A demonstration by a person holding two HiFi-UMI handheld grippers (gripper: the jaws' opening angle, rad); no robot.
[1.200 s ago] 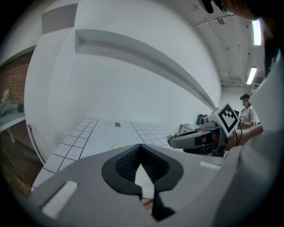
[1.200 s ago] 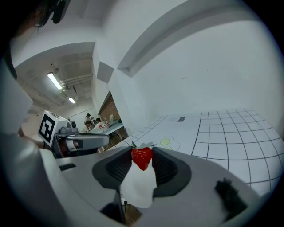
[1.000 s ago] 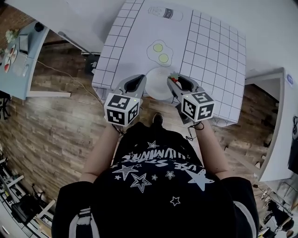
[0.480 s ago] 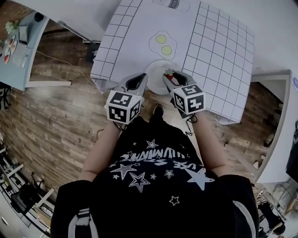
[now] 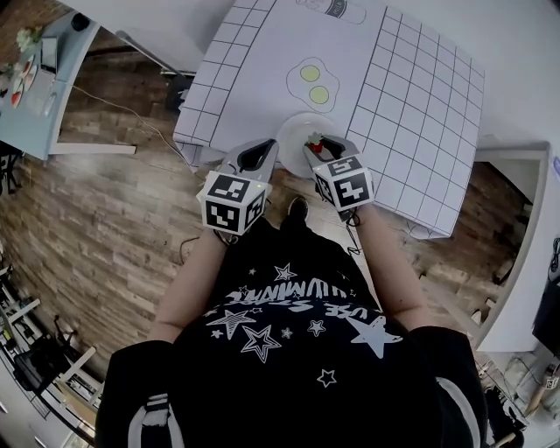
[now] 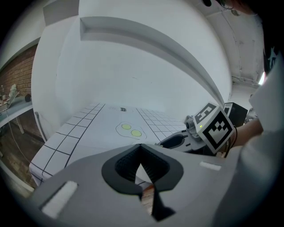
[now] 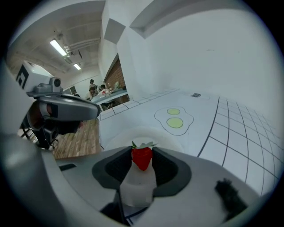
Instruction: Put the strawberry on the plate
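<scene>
A red strawberry [image 7: 142, 157] with green leaves is clamped between the jaws of my right gripper [image 7: 142, 160]. In the head view that right gripper [image 5: 316, 145] hangs over the near right part of the white plate [image 5: 297, 131], and the strawberry [image 5: 314, 138] shows at its tip. The plate [image 7: 133, 135] lies just beyond the berry in the right gripper view. My left gripper [image 5: 255, 157] sits at the table's near edge, left of the plate. Its jaws meet at the tips with nothing between them, so the left gripper [image 6: 141, 160] is shut and empty.
The white table [image 5: 262, 61] carries a printed grid, a fried-egg drawing [image 5: 313, 83] beyond the plate and a printed label [image 5: 331, 9] at the far edge. Wooden floor [image 5: 96, 219] lies to the left. A small side table [image 5: 39, 74] with objects stands far left.
My right gripper has carried the strawberry leftward, from the plate's right rim to over the plate. The left gripper has stayed at the near table edge.
</scene>
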